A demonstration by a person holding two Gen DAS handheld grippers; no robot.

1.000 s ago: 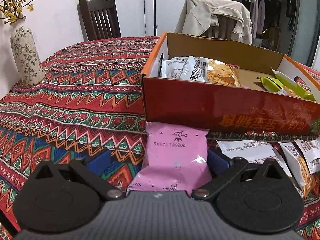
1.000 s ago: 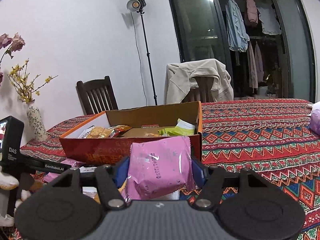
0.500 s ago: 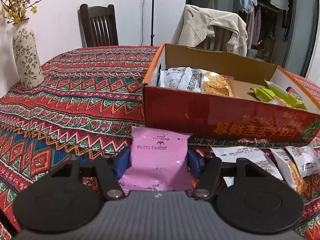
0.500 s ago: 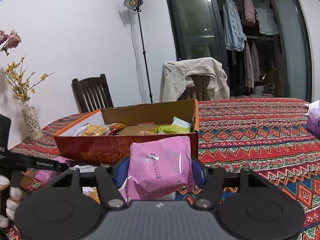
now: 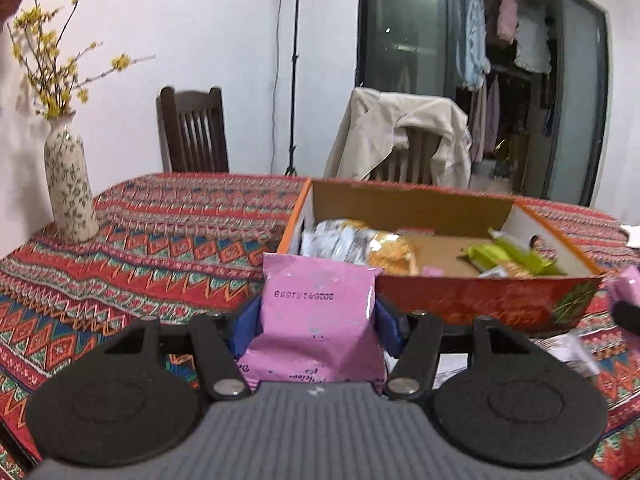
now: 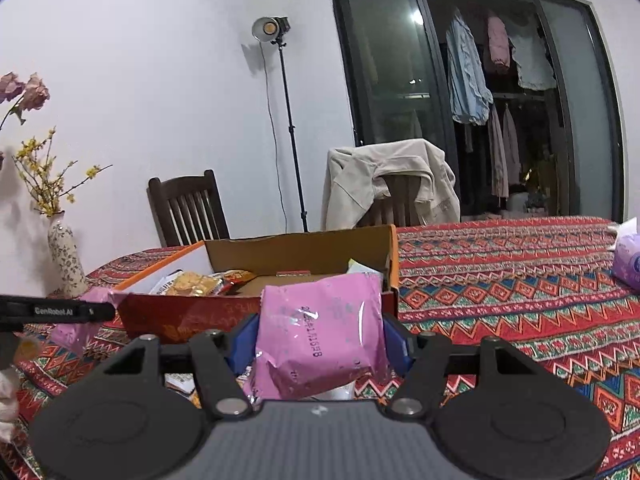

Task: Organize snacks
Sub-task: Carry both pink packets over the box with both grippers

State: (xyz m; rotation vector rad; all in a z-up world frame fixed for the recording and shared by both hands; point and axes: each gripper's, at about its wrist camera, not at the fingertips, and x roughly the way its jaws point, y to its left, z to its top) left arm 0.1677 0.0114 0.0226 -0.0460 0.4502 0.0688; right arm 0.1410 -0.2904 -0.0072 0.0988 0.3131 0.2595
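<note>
I hold a pink pack (image 5: 316, 320) pinched in left gripper (image 5: 316, 330), before box (image 5: 472, 304) | right gripper (image 6: 320, 344) pinches another pack (image 6: 320, 336) there | done: some snacks boxed | left: both packs, loose ones beside box

Tablecloth (image 5: 168, 248): red ground, zigzag and diamond bands in blue, green, orange, white; box (image 5: 480, 300): red outer wall, orange rim, brown card inside; packet in left gripper (image 5: 316, 322): pink, dark printed code; packet in right gripper (image 6: 320, 336): pink, glossy; packets in box, far right (image 5: 516, 258): lime green; vase, far left (image 5: 70, 192): cream, green leaf print; flowers (image 5: 48, 68): yellow; chair (image 5: 192, 132): dark brown; jacket (image 5: 400, 132): beige; gripper pads (image 5: 245, 326): blue.
</note>
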